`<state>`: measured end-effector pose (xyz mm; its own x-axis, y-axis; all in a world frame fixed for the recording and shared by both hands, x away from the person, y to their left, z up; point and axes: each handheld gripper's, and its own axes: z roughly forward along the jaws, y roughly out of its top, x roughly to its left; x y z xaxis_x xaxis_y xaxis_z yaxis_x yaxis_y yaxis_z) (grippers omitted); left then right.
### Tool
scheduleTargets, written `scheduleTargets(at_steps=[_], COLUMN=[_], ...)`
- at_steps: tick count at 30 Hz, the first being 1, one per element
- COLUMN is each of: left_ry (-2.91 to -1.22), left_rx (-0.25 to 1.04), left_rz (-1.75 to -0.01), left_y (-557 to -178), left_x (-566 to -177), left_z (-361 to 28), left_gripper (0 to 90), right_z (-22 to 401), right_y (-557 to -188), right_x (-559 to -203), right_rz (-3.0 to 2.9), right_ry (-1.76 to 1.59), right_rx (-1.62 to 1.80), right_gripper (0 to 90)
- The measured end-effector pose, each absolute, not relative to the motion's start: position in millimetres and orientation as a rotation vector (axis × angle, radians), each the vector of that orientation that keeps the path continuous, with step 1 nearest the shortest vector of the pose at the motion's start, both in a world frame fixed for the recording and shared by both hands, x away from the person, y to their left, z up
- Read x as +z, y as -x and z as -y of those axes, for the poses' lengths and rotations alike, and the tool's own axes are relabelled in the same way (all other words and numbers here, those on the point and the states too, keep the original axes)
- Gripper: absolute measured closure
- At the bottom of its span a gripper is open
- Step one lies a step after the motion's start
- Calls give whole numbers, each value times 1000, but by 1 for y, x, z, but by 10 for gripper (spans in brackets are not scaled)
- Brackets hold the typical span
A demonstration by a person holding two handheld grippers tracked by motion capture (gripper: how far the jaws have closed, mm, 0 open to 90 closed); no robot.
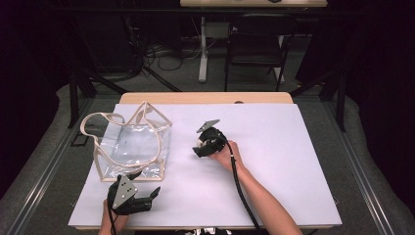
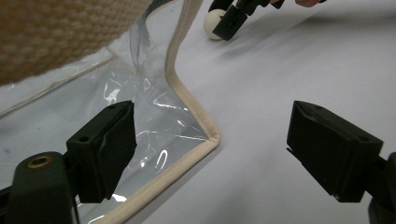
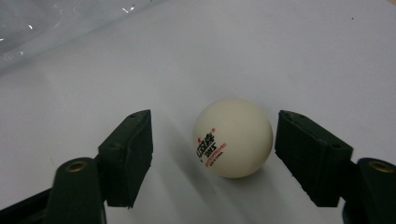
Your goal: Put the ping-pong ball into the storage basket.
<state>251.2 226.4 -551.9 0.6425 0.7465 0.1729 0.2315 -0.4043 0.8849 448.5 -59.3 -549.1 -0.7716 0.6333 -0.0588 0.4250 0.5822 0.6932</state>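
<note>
A white ping-pong ball (image 3: 232, 137) with red and black print rests on the white table cover. My right gripper (image 3: 215, 130) is open around it: the ball lies between the jaws, close to the right one, with a clear gap to the left one. In the high view this gripper (image 1: 199, 147) sits mid-table, pointing left. A clear plastic bag (image 1: 132, 142) with beige trim and handles stands at the left. My left gripper (image 2: 212, 126) is open wide at the bag's near corner (image 2: 205, 135), one jaw in front of the clear plastic, the other over the bare cover. The ball (image 2: 212, 23) lies beyond.
The white cover (image 1: 284, 161) spreads over most of the wooden table, with open surface to the right of my right hand. A beige handle (image 2: 56, 32) hangs close to the left gripper's camera. A black chair (image 1: 257, 39) and cables stand behind the table.
</note>
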Motion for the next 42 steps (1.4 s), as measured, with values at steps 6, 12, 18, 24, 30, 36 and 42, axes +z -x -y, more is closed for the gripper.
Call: scheduleTargets(at_steps=[6,12,18,24,30,36,42], left_ry=[-1947,-1948,-1948,-1948,-1949,-1950,-1952], left_rx=[714,712,707,709,707,707,711], left_rz=[-771,-770,-767,-769,-766,-762,-762], left_y=[-251,-251,-252,-251,-251,-252,-252], left_x=[-552,-552,-552,-552,-552,-552,-552], left_z=[-227,-227,-226,-227,-226,-226,-226], left_gripper=[161,161,161,161,161,161,161], right_z=[61,62,63,64,68,72,74], right_y=[-448,-449,-449,-448,-446,-443,-441], right_x=[-548,-550,-550,-547,-541,-534,-529], right_rz=[-2508,-2494,-2494,-2486,-2474,-2459,-2461], right_ry=[-868,-899,-891,-887,-882,-862,-852], right_rx=[979,961,964,970,962,970,965], right_gripper=[381,479,503,503,503,503,503])
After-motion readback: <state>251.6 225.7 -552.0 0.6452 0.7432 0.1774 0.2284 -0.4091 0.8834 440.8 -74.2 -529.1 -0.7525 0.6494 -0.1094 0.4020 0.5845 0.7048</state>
